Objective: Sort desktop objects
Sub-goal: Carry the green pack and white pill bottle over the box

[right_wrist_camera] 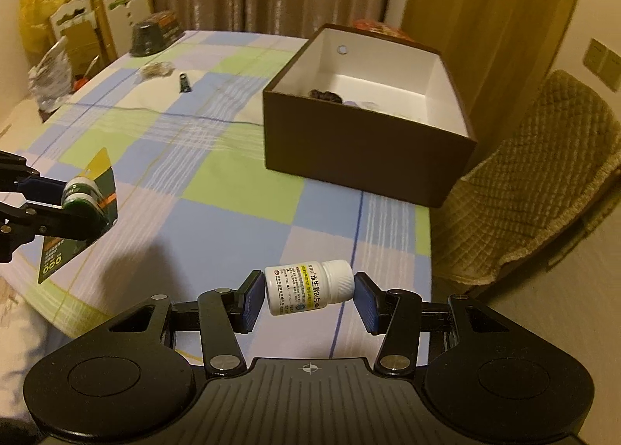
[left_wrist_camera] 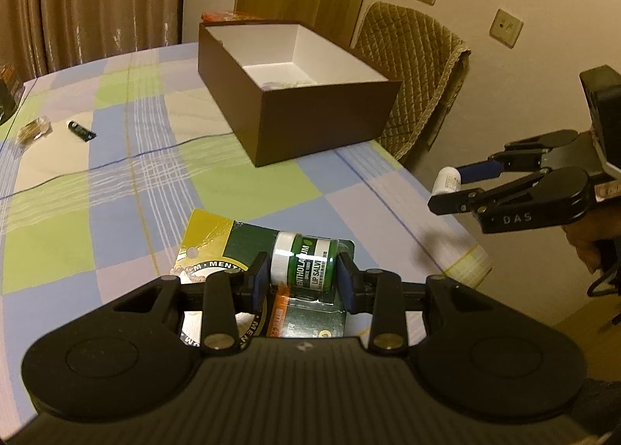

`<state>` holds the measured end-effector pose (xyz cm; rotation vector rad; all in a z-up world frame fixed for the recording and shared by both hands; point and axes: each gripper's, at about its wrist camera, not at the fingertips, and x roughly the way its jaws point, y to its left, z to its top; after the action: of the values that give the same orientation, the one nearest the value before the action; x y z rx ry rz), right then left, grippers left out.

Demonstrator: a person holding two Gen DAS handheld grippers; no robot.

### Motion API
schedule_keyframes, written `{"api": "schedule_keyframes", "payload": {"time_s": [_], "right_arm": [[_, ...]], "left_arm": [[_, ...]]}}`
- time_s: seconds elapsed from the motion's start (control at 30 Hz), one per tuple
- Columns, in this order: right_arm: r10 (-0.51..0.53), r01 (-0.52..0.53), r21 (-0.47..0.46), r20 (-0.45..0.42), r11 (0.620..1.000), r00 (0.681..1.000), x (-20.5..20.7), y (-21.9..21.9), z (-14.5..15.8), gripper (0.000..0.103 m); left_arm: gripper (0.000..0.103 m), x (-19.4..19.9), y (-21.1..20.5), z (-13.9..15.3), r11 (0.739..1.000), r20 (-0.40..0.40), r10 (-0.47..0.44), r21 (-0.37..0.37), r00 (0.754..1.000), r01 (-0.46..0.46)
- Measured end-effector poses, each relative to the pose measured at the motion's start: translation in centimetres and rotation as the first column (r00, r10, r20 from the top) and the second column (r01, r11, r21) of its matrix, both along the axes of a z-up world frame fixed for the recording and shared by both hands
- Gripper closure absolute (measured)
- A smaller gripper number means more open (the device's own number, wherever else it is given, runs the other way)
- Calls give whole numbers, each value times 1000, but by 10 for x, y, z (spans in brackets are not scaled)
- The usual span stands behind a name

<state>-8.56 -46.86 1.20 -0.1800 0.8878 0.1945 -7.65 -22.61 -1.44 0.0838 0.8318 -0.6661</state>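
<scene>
Blue pads of the left gripper [left_wrist_camera: 302, 278] clamp a green lip-salve jar [left_wrist_camera: 302, 259] still on its card [left_wrist_camera: 211, 237], held above the near part of the checked tablecloth [left_wrist_camera: 116, 181]. To its right, the right gripper [right_wrist_camera: 309, 293] pinches a white pill bottle [right_wrist_camera: 309, 287] end to end. Farther off sits an open brown box [right_wrist_camera: 365, 158], and far left lies a small black tube [left_wrist_camera: 81, 130].
</scene>
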Motion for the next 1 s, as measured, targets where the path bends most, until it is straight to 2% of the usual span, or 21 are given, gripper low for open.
{"api": "schedule_keyframes", "payload": {"time_s": [0.3, 0.43, 0.6, 0.8, 1.0], "right_arm": [[-16, 15, 24, 55, 1000, 998, 18, -9, 22, 54], [-17, 8, 72, 116, 997, 993, 45, -21, 44, 54], [6, -22, 94, 172, 995, 985, 99, -41, 64, 54], [28, -45, 91, 179, 995, 983, 167, -60, 60, 54], [43, -57, 85, 156, 995, 987, 213, -71, 43, 54]], "left_arm": [[72, 19, -22, 22, 999, 46, -39, -27, 998, 40], [72, 39, -38, 37, 998, 86, -51, -43, 995, 55], [72, 80, -67, 58, 998, 142, -50, -37, 989, 55], [72, 147, -106, 69, 999, 164, -41, -19, 986, 44], [72, 195, -142, 64, 999, 141, -49, 8, 989, 48]]}}
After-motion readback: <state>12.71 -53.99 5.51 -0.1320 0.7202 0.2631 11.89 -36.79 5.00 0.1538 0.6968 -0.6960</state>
